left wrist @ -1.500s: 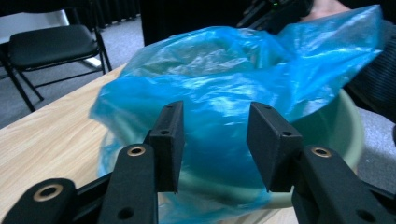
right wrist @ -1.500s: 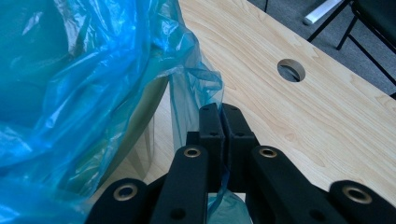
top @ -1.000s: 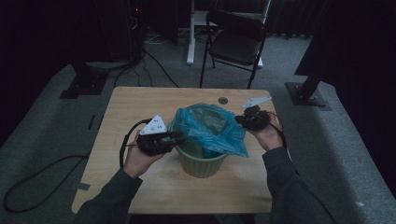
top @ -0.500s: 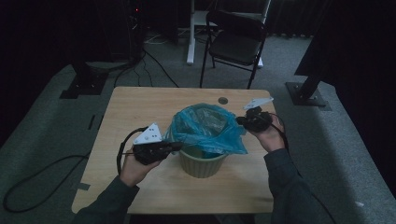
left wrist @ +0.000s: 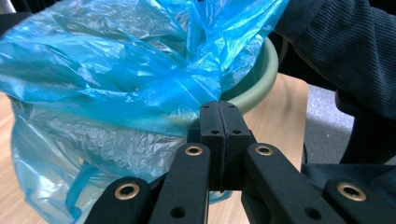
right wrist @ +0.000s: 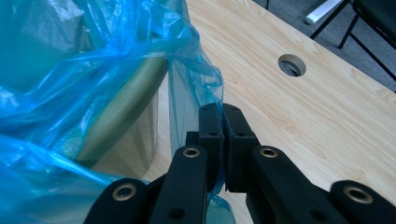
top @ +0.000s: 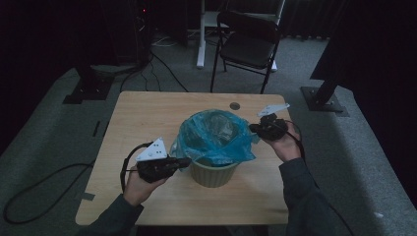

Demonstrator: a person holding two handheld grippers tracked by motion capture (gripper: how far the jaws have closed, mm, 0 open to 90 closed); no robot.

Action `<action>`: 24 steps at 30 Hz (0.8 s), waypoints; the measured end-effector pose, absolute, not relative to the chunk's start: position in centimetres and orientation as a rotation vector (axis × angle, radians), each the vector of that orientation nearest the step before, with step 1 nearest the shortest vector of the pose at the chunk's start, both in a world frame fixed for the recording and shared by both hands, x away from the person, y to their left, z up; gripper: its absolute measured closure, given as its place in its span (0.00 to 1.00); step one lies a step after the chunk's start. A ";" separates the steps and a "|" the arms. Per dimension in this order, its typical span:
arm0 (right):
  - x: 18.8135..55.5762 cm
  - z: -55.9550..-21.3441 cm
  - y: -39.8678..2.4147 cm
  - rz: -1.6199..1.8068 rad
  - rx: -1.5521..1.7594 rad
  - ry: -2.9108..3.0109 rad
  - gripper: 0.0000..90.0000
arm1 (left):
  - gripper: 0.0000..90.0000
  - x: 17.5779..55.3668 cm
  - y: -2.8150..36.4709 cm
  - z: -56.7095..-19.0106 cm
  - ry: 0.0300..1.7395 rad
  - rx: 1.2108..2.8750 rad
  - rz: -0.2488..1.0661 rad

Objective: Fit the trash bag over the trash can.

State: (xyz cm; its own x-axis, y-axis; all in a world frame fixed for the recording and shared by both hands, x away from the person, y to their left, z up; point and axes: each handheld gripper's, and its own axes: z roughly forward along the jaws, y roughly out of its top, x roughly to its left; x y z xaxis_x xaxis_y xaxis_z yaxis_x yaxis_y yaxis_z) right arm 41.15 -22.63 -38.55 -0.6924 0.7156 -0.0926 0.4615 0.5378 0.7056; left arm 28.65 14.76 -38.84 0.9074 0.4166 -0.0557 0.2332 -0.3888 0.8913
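A pale green bin [top: 212, 173] stands mid-table, lined with a blue plastic bag [top: 216, 135] whose edge hangs over the rim. My left gripper [top: 186, 161] is at the bin's left side, low by the rim. In the left gripper view its jaws [left wrist: 219, 106] are shut, and folds of the bag [left wrist: 116, 70] run into their tips in front of the bin's rim [left wrist: 261, 79]. My right gripper [top: 252, 128] is at the bin's right side. It [right wrist: 219, 109] is shut on a thin flap of the bag [right wrist: 70, 60] beside the rim [right wrist: 126, 102].
The wooden table [top: 142, 118] has a round cable hole [top: 235, 105] behind the bin. A black folding chair [top: 251, 44] stands beyond the far edge, with dark stand bases on the floor to either side. A dark sleeve [left wrist: 336, 42] crosses behind the bin.
My left hand has moved towards the table's near edge and slightly down, and the bag's left edge has come down with it. The right hand has stayed in place.
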 end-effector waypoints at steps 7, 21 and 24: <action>40.4 -38.1 -22.9 0.963 0.949 2.397 0.88 | 1.00 28.6 14.3 -39.8 0.469 1.981 0.171; 39.4 -38.9 -22.6 1.037 0.932 2.457 0.93 | 1.00 28.5 13.8 -41.1 0.472 2.010 0.153; 39.1 -38.8 -22.4 1.038 0.916 2.468 0.94 | 1.00 28.7 13.6 -41.3 0.478 2.015 0.152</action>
State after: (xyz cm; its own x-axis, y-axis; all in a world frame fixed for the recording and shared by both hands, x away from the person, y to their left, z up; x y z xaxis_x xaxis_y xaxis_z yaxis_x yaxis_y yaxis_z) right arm 39.09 -22.40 -38.84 -0.7473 0.6636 -0.0361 0.4382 0.5328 0.7239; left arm 28.73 13.63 -41.30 0.9134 0.3958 -0.0957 0.2673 -0.4057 0.8741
